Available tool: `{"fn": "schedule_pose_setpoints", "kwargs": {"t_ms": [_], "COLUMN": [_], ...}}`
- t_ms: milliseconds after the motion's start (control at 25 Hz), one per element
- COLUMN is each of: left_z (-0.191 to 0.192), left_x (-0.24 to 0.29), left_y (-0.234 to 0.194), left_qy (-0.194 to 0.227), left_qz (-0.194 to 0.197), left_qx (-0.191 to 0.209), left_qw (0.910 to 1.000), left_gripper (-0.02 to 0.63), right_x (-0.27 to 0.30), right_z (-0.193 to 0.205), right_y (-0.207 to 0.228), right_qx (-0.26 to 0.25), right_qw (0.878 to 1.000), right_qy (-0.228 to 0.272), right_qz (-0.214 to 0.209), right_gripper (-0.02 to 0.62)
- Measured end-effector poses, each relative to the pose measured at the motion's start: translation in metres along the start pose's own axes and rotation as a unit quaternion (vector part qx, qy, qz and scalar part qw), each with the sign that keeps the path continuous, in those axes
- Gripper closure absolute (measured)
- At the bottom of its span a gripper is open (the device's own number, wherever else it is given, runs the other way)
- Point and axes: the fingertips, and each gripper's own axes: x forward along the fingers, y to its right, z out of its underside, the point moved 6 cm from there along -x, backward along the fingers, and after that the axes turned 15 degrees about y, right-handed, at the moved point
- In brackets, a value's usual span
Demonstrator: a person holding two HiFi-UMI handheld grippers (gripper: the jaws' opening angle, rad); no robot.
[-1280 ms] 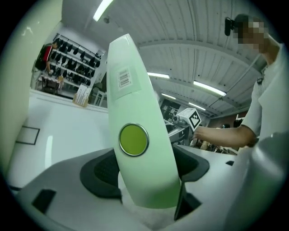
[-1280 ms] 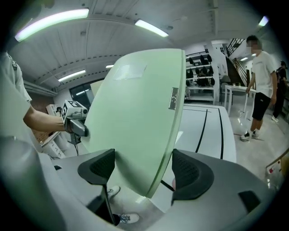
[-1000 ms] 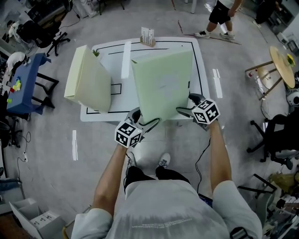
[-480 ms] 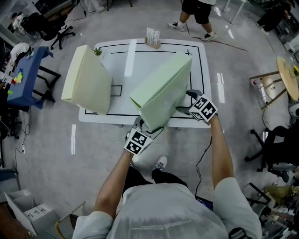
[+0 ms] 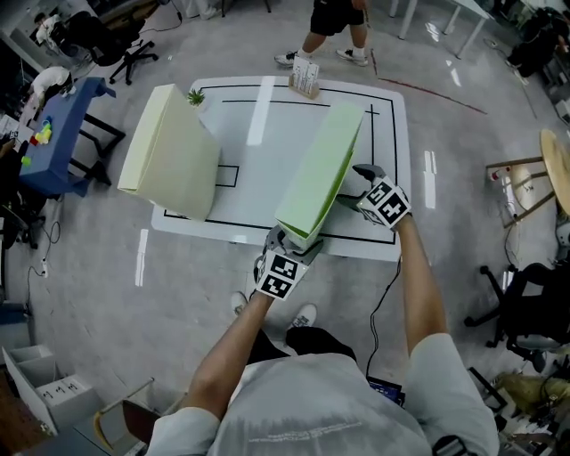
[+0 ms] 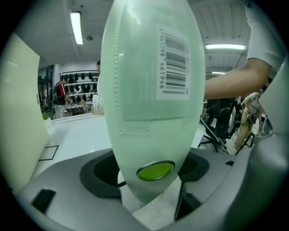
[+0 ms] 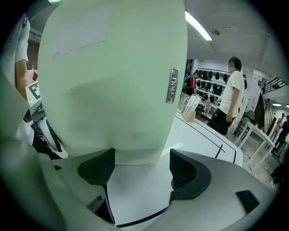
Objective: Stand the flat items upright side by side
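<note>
The green case (image 5: 321,174) swings from broad face up to edge-on, its top leaning toward 1 o'clock. The left gripper (image 5: 288,240) drops toward 6 o'clock under its near end. The bystander (image 5: 334,27) walks from 1 to 12 o'clock.

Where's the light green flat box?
Head view: the light green flat box is held on edge over the white table's near right part, between the left gripper and right gripper, right of the pale yellow flat box.
</note>
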Motion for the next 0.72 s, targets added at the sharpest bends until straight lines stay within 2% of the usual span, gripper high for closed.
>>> {"fn": "schedule_pose_setpoints", "kwargs": {"t_ms": [240,400,560,720], "left_z": [-0.008,-0.018,-0.017,-0.012], "left_x": [0.017,0.026,0.028,0.011], "left_y": [-0.011,-0.015,-0.02,-0.024], "left_qy": [-0.004,0.006,0.009,0.007], "left_qz": [-0.048,-0.046,-0.047,-0.04], "left_qx": [-0.037,-0.055,-0.058,-0.105], "left_qw": [0.9981,0.9974,0.9972,0.9937], "left_gripper": [0.244,0.234,0.222,0.224], "right_x": [0.018,0.018,0.006,-0.016], "right_z": [-0.01,-0.01,-0.007,0.0], "right_y": [0.014,0.021,0.015,-0.005], "right_qx": [0.012,0.009,0.033,0.037], "right_qw": [0.998,0.996,0.994,0.991], "right_qy": [0.037,0.038,0.046,0.047], "right_qz": [0.051,0.075,0.099,0.122], "right_gripper": [0.206,0.206,0.206,0.206]}}
